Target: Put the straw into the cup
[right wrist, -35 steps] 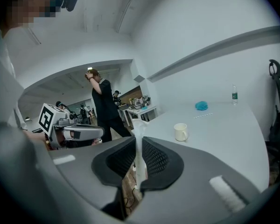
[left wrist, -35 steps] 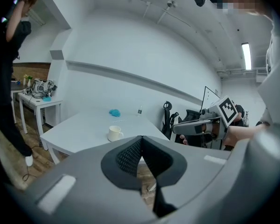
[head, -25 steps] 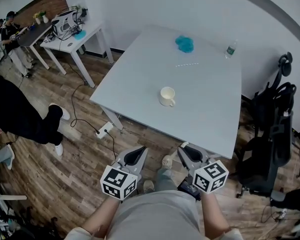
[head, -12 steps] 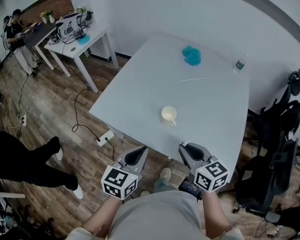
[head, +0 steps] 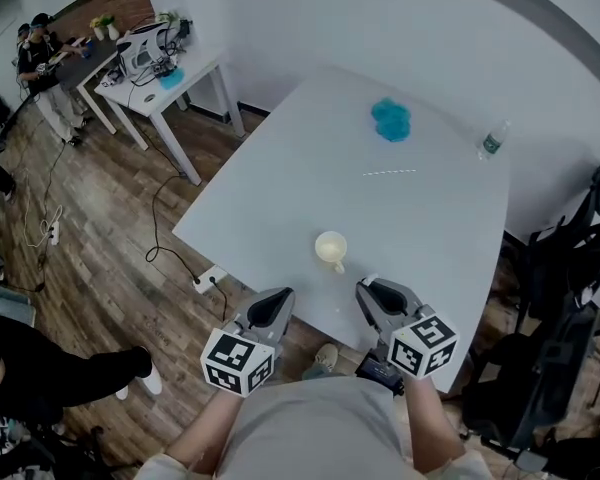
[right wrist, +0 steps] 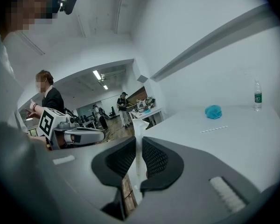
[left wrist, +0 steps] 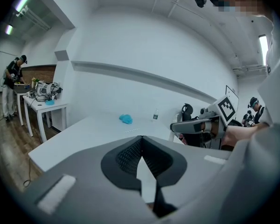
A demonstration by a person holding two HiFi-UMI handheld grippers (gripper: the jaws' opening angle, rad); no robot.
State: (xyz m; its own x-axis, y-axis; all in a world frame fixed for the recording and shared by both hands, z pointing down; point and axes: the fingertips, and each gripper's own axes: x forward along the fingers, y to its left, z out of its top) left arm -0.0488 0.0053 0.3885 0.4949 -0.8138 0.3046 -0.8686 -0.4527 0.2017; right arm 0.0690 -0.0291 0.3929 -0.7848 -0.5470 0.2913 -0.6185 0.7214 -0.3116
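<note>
Straw first: a thin, pale drinking straw (head: pixel 390 172) lies flat on the far half of the large white rectangular table (head: pixel 270 198). It is well apart from both tools, with a crumpled blue cloth (head: pixel 391 120) beyond it. Its long axis runs crosswise to the person's line of reach, nearly left to right in the head view, so it faces them broadside on. The small cream ceramic cup (head: pixel 331 249) stands upright close to the table's near edge, between the straw and the person, just ahead of the two tools. The straw lies ahead and somewhat to the right, so the right gripper (head: pixel 368 286) looks the nearer, and a pinch across the straw's width would likely suit. Its jaws stand a narrow slit apart with nothing in them — only the table shows through the gap. The left gripper (head: pixel 278 295) has its tips pressed together, empty, and both tools are held about at the table's near edge.
</note>
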